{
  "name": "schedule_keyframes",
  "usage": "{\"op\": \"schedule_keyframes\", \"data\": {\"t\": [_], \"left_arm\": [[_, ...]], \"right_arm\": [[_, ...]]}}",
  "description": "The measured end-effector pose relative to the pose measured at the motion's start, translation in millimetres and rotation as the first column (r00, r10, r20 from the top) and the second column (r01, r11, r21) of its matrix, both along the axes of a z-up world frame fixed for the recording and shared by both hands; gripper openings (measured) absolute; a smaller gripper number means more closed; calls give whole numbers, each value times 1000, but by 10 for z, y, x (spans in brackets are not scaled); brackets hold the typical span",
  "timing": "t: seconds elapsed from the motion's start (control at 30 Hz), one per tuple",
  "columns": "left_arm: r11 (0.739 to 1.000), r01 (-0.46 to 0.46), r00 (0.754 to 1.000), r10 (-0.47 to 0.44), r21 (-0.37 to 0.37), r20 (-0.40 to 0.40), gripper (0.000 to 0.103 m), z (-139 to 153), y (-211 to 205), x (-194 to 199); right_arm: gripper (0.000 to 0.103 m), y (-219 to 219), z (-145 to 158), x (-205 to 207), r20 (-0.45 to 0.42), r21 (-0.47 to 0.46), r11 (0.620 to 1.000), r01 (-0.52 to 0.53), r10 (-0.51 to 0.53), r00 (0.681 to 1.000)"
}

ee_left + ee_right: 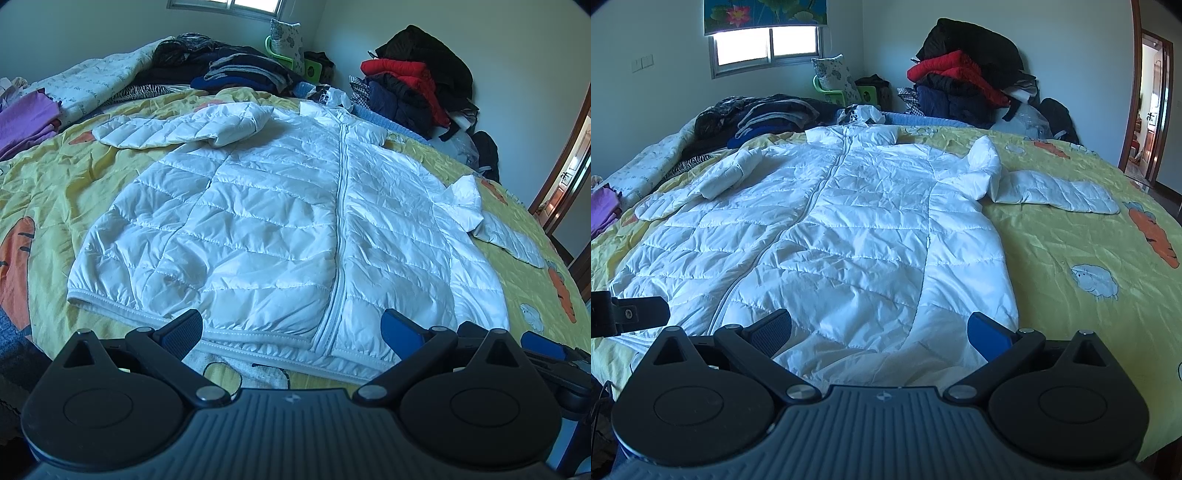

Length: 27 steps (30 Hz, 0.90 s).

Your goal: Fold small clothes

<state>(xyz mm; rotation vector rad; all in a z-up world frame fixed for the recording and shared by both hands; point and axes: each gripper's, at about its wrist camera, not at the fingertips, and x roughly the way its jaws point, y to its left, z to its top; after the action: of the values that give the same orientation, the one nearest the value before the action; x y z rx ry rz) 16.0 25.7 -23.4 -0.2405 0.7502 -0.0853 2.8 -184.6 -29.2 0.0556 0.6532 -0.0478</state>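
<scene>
Jacket point(280, 221) time: your white puffy coat lies flat on the yellow bedspread point(51, 192), zipped up (sleeves out to both sides). Your left gripper point(291, 328) and right gripper point(879, 328) hang wide apart over its bottom edge, holding nothing.

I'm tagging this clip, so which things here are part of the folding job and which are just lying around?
Part of the job:
white puffer jacket
left tool, open
right tool, open

Just lying around:
red jacket pile
dark clothes stack
purple garment
floral pillow
yellow bedspread
</scene>
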Motion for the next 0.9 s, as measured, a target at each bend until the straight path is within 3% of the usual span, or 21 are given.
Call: {"op": "schedule_keyframes", "data": {"t": [0.33, 0.47, 0.7, 0.9], "left_arm": [[1000, 4, 1000, -5, -10, -15, 103, -9, 4, 32], [998, 30, 998, -33, 58, 49, 103, 119, -79, 182], [990, -22, 989, 2, 137, 146, 103, 379, -137, 897], [984, -87, 980, 56, 156, 189, 103, 419, -138, 1703]], "right_arm": [[103, 3, -31, 31, -21, 14, 1000, -4, 4, 1000], [103, -95, 63, 125, 5, 56, 998, -36, 36, 999], [103, -315, 298, 735, 88, -53, 996, -69, 74, 993], [103, -732, 418, 1600, 75, 123, 989, -82, 73, 994]]}}
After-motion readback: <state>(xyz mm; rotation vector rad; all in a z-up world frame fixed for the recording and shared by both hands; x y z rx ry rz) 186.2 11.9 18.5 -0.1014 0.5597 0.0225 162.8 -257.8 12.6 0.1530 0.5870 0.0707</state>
